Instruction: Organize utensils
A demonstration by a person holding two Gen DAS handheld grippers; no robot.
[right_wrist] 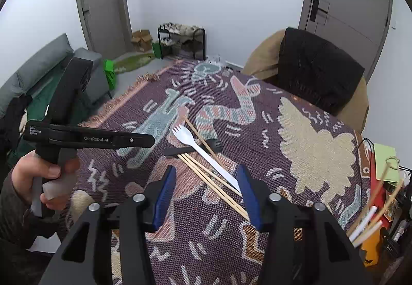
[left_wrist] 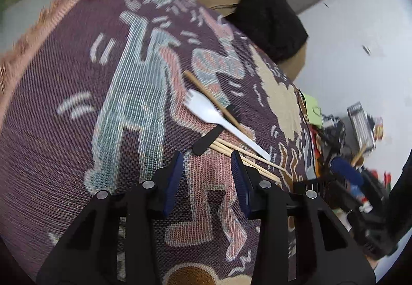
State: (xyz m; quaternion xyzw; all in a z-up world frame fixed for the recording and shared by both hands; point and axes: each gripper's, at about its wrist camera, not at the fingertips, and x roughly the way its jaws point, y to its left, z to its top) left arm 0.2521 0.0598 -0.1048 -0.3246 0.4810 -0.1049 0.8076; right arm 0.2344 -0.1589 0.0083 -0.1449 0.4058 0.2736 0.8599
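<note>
White plastic spork [right_wrist: 203, 153] lies mid-bench on the purple patterned woven cloth [right_wrist: 296, 135], crossing a black plastic utensil [right_wrist: 193, 148] and thin wooden sticks [right_wrist: 213, 179]. Your left gripper [left_wrist: 208, 164] and right gripper [right_wrist: 206, 182] hover just short of the pile, both part-spread, blue pads [right_wrist: 164, 197] gripping nothing. Your left hand [right_wrist: 41, 176] holds the handle.

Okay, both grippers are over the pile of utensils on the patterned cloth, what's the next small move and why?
Probably lower the right gripper onto the wooden sticks: they lie loose beside the white spork, its jaws hold nothing, and a holder already keeps similar pieces.
</note>
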